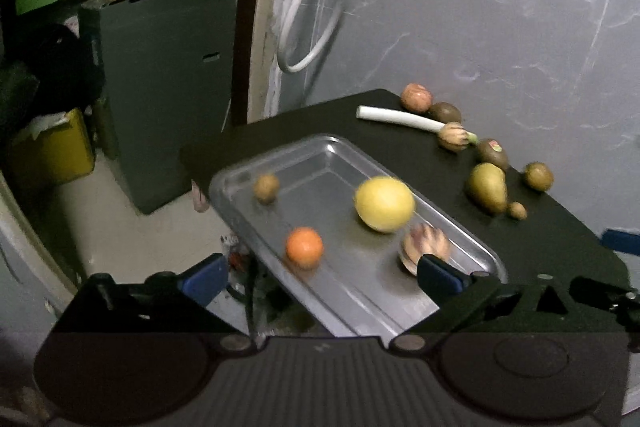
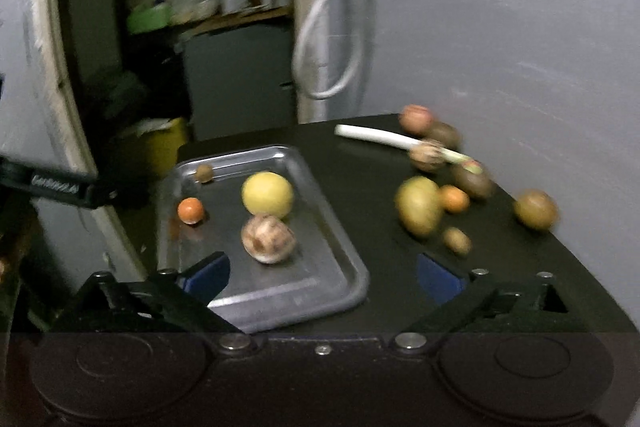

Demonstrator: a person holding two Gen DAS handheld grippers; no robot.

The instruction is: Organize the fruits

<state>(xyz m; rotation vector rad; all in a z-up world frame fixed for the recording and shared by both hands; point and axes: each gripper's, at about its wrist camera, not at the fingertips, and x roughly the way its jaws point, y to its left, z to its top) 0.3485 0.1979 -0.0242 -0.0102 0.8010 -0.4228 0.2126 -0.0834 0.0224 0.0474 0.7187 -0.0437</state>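
Sorting underway: four fruits lie in the tray [image 2: 340, 259]. Both grippers, left [image 1: 320, 277] and right [image 2: 324, 277], gape empty. Next, fetch the pear [image 2: 418, 205].

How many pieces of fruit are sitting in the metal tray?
4 in the tray: a small brown fruit at the far corner, an orange, a big yellow fruit mid-tray, and a striped pale fruit nearest. None seems hidden.

Black table [image 2: 380, 163] carries a metal tray [image 2: 340, 259], leek [image 2: 384, 137], possibly kiwis [image 1: 446, 112].
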